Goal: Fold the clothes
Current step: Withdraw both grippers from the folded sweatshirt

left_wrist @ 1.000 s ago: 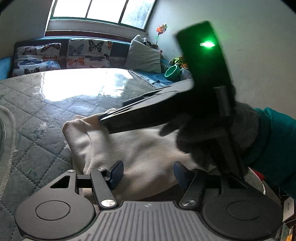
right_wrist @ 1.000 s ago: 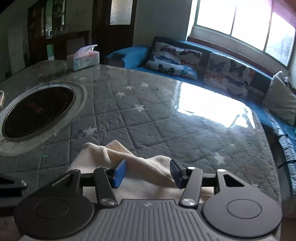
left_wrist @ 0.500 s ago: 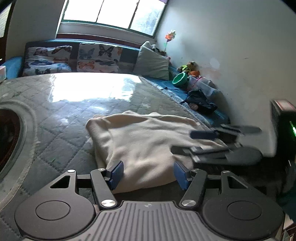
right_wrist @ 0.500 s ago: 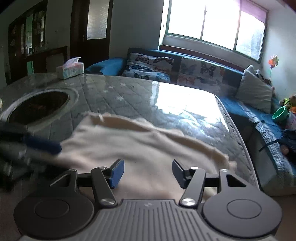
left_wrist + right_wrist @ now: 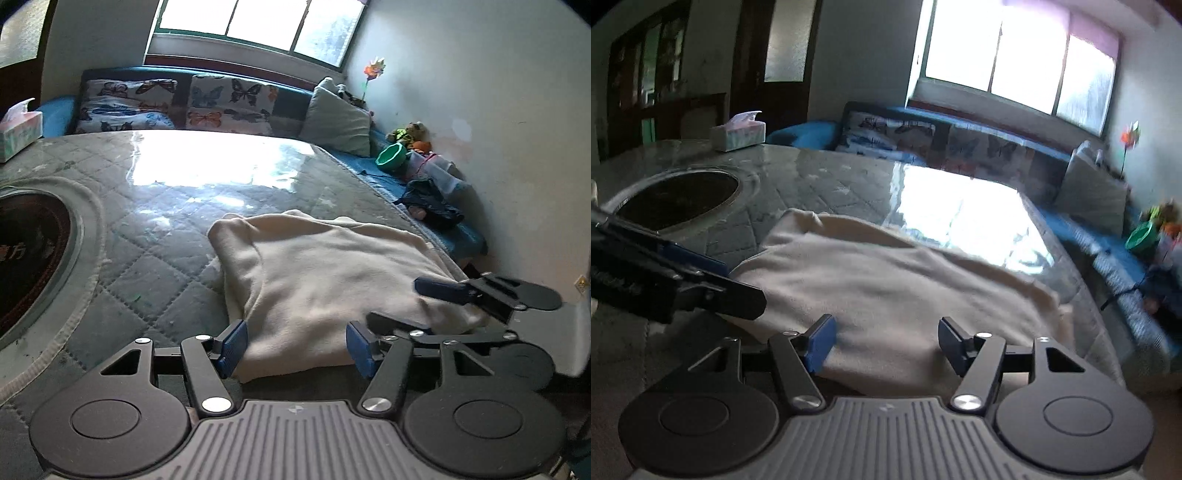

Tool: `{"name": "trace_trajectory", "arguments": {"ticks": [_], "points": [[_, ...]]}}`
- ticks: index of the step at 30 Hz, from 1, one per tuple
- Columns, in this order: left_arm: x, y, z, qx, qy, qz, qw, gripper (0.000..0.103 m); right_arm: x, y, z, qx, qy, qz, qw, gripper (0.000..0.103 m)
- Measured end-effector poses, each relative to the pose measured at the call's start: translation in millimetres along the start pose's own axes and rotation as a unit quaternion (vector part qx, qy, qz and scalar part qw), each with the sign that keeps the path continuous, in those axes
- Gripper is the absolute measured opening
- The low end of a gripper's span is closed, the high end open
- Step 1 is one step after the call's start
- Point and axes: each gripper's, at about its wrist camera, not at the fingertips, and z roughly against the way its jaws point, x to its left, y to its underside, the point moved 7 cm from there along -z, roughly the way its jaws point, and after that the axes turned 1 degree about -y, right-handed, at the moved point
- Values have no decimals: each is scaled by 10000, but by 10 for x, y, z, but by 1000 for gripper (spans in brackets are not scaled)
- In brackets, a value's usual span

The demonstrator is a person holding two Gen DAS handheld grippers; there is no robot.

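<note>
A cream garment lies folded and flat on the quilted grey table cover, near the table's right edge. My left gripper is open at the garment's near edge, nothing between its blue pads. My right gripper enters the left wrist view from the right, open, over the garment's near right corner. In the right wrist view the garment fills the middle, and the right gripper stands open at its near edge. The left gripper shows there at the left, beside the cloth.
A round dark inset sits in the table at the left. A tissue box stands at the far left corner. A blue sofa with butterfly cushions runs behind. A green bowl and clutter lie on the bench at the right.
The right gripper and gloved hand, which crossed over the garment a second ago, have drawn back to the right. Both cameras have pulled back; the garment lies flatter. Both grippers stayed open.
</note>
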Motion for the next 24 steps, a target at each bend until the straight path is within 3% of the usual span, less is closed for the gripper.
{"name": "trace_trajectory", "arguments": {"ticks": [8,14,21,24], "points": [[21,20,-13,104,-103,88,9999,63,147,100,-50,77,25,164,9998,67],[54,63,19,209,-122,219,9995,64,117,74,138,-112,-37,-55,9999,72],[-53,113,107,236,-75,160,9996,75,68,154,255,-48,-124,-384,9992,74],[-85,142,148,238,-59,143,9996,77,78,188,304,-53,-86,-455,9989,85]]}}
